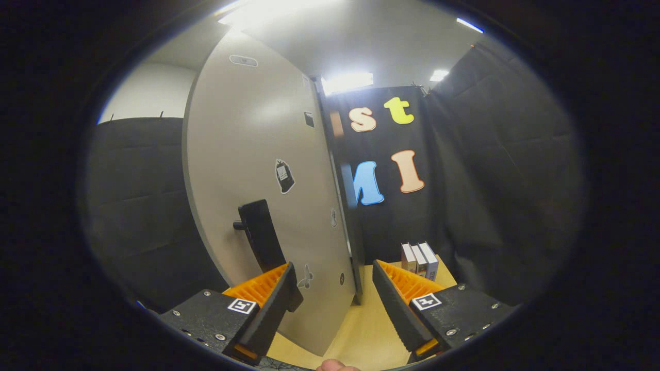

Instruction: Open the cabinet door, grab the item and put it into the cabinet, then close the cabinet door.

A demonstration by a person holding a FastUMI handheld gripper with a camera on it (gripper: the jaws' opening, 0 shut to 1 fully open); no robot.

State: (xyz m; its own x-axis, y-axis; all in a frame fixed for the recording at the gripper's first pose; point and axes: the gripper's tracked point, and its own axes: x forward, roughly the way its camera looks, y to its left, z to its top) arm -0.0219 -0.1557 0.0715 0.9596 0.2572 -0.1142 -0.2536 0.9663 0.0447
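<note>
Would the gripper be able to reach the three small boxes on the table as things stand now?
Probably yes. The gripper is open, and the boxes stand beyond its fingers on the table. The cabinet door hangs off to the side, leaving the path clear.

Black cloth walls close in the booth on every side; a pale wooden tabletop spreads below; bright ceiling panels glare overhead; a white wall peeks above the cloth.
</note>
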